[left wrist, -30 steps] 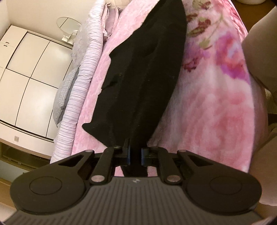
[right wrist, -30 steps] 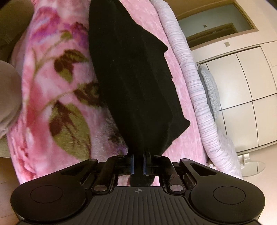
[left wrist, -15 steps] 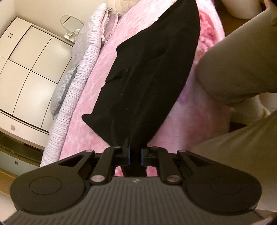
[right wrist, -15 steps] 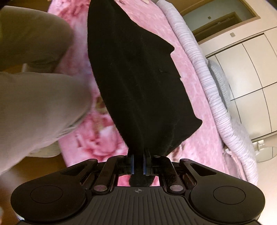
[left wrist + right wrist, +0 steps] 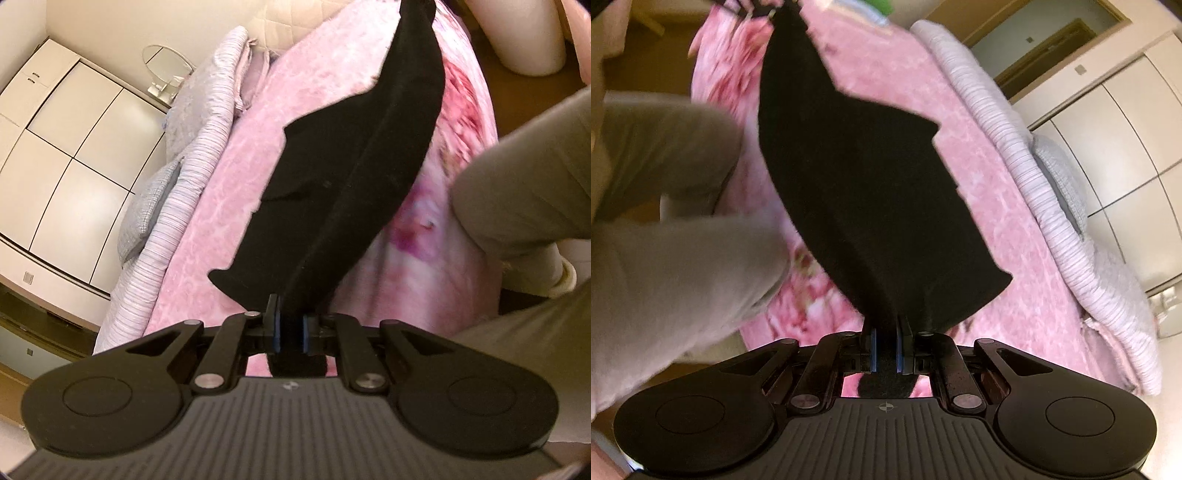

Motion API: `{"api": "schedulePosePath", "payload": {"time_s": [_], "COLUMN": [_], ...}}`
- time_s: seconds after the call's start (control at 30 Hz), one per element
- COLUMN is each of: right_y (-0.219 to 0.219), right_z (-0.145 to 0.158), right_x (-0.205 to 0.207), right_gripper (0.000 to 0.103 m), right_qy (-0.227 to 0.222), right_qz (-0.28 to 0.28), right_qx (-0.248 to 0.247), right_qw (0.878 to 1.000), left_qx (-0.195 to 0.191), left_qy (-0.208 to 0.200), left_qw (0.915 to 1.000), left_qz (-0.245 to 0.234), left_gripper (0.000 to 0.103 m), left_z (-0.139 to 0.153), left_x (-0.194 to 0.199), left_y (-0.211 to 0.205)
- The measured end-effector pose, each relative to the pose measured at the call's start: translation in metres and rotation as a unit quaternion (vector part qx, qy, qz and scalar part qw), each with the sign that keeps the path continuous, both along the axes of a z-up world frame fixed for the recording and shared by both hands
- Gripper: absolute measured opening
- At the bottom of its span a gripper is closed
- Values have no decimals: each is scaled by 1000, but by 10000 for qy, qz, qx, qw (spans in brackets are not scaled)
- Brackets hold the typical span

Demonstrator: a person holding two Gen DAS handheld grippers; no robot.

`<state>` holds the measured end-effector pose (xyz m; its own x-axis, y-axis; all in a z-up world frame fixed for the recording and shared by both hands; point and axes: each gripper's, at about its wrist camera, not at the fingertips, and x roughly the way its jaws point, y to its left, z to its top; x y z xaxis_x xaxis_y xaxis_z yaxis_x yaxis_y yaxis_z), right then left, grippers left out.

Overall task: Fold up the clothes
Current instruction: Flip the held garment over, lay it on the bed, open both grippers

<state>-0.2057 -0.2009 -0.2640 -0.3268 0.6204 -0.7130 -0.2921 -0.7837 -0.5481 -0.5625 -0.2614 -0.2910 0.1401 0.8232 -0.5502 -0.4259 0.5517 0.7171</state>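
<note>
Above pink blanket (image 5: 229, 206), claws (image 5: 290, 328) (image 5: 885, 349) pinch black garment (image 5: 343, 184).

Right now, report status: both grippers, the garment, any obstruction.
Left gripper and right gripper shut on black fabric garment. It hangs stretched over pink floral blanket. Khaki-clad legs close alongside.

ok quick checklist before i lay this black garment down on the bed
1. Left gripper shut on the garment: ok.
2. Right gripper shut on the garment: ok.
3. Garment stretched between both grippers, no sag: ok.
4. Garment over the pink blanket: ok.
5. Lower hem flat, not bunched: cannot tell.
6. Your leg out of the drop path: not ok, it is beside the cloth.
</note>
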Motion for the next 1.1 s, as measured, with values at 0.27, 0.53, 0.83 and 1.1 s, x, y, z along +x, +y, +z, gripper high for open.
{"api": "schedulePosePath", "payload": {"time_s": [0.27, 0.53, 0.83, 1.1], "right_y": [103, 221, 261, 313], "right_z": [65, 84, 20, -24], "right_x": [10, 17, 48, 61], "right_gripper": [10, 32, 34, 36], "right_qy": [1096, 2820, 3577, 4214], "right_qz": [-276, -2316, -3299, -3724], "right_qx": [-100, 130, -1644, -2580], "right_qw": [9935, 9310, 8580, 7856], "left_qx": [15, -156, -1674, -2266], "left_qy": [-732, -2731, -4685, -5772], "left_qw": [9969, 9422, 8093, 6938], "left_qz": [290, 1933, 3123, 3662], "left_gripper": [15, 27, 30, 31], "left_z": [45, 56, 2, -36], "left_x": [-19, -56, -125, -151], "left_y": [103, 225, 266, 298]}}
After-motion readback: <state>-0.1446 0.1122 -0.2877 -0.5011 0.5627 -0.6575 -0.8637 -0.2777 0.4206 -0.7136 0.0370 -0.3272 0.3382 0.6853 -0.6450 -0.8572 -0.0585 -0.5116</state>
